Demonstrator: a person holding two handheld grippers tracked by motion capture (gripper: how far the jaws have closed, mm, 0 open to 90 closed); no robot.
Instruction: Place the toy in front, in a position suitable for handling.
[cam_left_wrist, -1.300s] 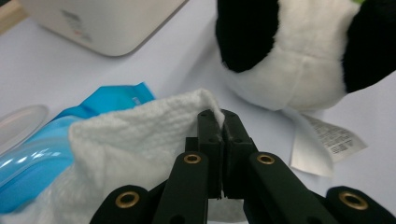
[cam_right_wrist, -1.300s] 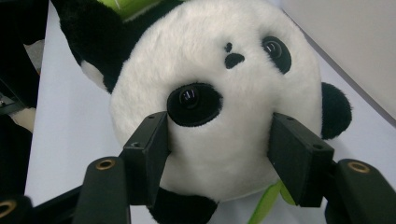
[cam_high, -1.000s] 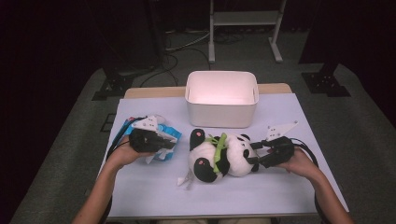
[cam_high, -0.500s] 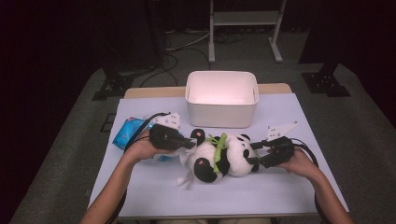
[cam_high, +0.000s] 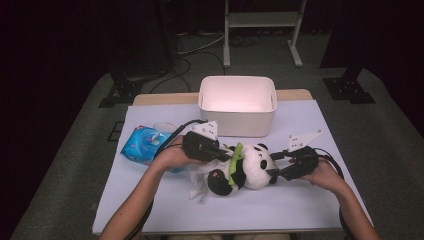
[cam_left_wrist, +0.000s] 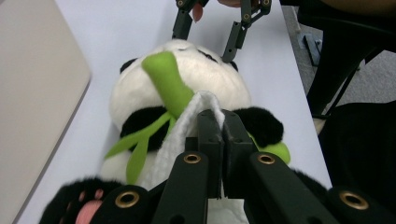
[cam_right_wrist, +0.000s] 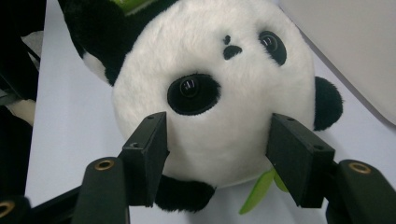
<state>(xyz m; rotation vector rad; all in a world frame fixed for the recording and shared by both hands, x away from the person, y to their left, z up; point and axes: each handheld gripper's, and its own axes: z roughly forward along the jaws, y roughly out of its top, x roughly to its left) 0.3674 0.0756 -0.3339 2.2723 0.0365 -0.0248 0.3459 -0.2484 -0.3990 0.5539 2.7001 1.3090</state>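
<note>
The left gripper (cam_left_wrist: 219, 135) has its two black jaws pressed together on a fold of white fluffy cloth (cam_left_wrist: 187, 126), which lies over the belly of the black-and-white plush panda with green bamboo leaves (cam_left_wrist: 187, 84). The right gripper (cam_right_wrist: 217, 158) has its jaws spread wide, one on each side of the panda's round white head, the pads against or just beside the fur; whether they press in cannot be told.

From the high view, the plush panda (cam_high: 250, 167) lies on its back near the middle of the pale tabletop (cam_high: 320, 205), head toward the right edge, feet toward the left. The left gripper (cam_high: 222, 152) meets it from the left and the right gripper (cam_high: 277, 167) from the right. The white cloth (cam_high: 200, 177) trails from under the toy toward the near edge.

A blue plastic packet of wipes (cam_high: 142, 145) sits just behind the left hand (cam_high: 172, 157), close to the left edge. A white rectangular plastic tub (cam_high: 237, 105) stands at the far edge, well apart from the panda
</note>
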